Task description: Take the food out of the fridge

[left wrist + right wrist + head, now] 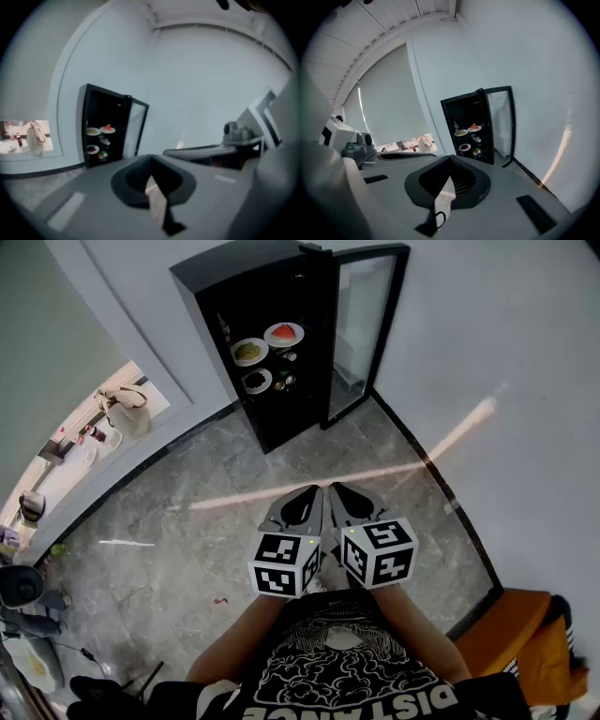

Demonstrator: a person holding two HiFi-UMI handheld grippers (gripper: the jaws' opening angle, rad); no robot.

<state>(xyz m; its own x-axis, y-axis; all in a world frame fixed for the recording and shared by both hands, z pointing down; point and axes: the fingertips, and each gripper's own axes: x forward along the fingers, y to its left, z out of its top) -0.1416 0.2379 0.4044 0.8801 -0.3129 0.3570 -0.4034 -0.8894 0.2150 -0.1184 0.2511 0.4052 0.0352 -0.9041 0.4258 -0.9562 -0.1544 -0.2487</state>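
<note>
While both tools hang side by side well short of it, the black fridge (272, 418) stands upright against the wall, long axis vertical. Its open front faces the person and its glass door (361, 329) is swung out to the right. Plates of red food (284, 334), green food (249, 351) and dark food (256, 381) sit on its shelves. The left tool (316, 491) and the right tool (336, 489) each have jaws pressed together, nothing between. The shirt (347, 671) lettering reads "DISTANC", the rest cut off.
</note>
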